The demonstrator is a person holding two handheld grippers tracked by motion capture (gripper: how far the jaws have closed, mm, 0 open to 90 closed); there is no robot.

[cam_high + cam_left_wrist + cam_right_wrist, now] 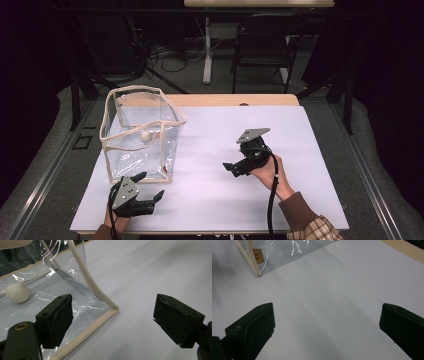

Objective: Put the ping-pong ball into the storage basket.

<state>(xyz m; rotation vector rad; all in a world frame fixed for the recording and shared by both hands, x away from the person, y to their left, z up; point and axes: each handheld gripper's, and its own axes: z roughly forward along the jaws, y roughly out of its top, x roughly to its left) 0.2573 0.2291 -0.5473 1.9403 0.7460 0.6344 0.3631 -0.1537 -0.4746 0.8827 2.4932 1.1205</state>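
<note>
Nearest the person, the left gripper sits low at the front edge of the white table cover, jaws spread wide and holding nothing. In the left gripper view its left jaw overlaps the near bottom corner of the clear plastic bag, while the right jaw stands over bare cover. The right gripper is farther in, near the middle, also released and empty, pointing leftward toward the bag but well apart from it.

The bag stands upright on the left part of the cover, beige trim round its open mouth, with a small white ball inside it, seen through the wall.

If the aim is to take hold of the bag, I'd go for the beige edge binding rather than the slick clear wall, which would likely buckle or slide. Closing on the corner seam looks the surer bite.

There is plenty of open cover between the bag and the right gripper. The tight spots are the front edge under the left hand and the bag's left side, close to the cover's edge.
</note>
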